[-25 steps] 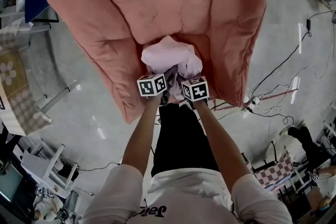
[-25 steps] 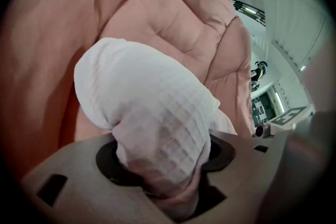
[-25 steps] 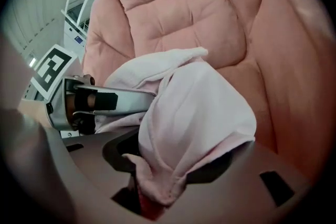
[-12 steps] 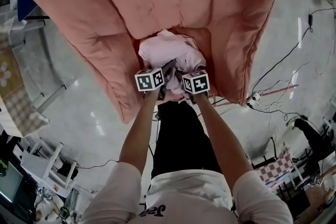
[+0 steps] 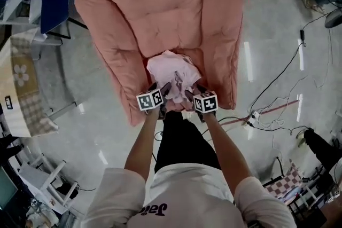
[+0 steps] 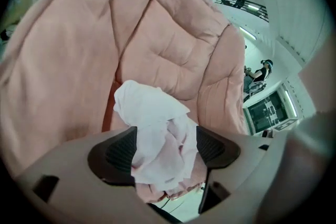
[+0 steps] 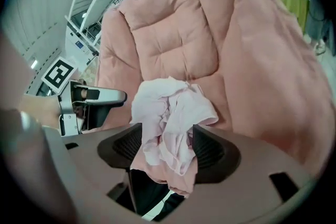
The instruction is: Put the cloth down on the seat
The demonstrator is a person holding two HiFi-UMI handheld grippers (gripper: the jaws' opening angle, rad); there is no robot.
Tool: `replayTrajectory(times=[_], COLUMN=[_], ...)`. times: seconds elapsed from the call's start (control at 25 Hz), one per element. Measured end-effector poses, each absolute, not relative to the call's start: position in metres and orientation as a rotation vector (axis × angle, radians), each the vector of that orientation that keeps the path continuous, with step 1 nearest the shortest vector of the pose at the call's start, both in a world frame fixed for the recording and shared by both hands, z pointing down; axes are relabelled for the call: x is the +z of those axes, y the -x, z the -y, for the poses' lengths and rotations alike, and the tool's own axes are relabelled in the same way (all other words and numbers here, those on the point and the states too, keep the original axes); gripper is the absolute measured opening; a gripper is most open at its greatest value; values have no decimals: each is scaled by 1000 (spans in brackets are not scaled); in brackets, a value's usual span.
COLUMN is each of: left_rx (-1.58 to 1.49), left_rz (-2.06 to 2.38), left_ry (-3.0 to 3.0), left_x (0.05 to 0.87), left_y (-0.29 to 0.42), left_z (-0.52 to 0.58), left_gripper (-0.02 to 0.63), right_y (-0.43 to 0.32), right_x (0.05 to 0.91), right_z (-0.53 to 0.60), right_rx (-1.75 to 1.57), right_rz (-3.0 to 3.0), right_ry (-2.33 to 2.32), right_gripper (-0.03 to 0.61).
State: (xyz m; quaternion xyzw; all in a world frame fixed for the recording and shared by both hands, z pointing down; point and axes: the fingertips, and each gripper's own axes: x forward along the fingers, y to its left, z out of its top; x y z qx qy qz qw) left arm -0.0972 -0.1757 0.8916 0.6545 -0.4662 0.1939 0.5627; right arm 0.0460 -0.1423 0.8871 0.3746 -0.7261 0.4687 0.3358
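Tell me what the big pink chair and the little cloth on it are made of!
The chair looks like soft, matte peach fabric over thick padding: it is puffy, with stitched quilting lines. The cloth looks like thin, light pink fabric, maybe cotton: it crumples into fine folds.

Seat (image 5: 202, 63) front, under cloth (image 5: 172, 69)

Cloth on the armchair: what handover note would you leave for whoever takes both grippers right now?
Left gripper: jaws opening, cloth bunched loosely between them.
Right gripper: same, jaws opening around the cloth.
Cloth: lies crumpled at the front of the seat.
Done: cloth set down on the seat.
Left: draw both grippers back clear of it, probably without snagging a fold.
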Motion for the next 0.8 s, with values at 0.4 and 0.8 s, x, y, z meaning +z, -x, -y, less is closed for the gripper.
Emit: replayTrajectory(times=[0.4,0.8], left_rx=[304,180], left_rz=[1175,1494], left_ry=[-1831,-2275], left_x=[709,506], left_y=[76,74], left_z=[166,171], left_gripper=[344,169], right_y=[-48,-64], right_x=[695,500], right_z=[159,178], right_rx=[830,388], right_rz=[2240,2468], right_ry=[-1055,-1366], right_gripper=[256,124])
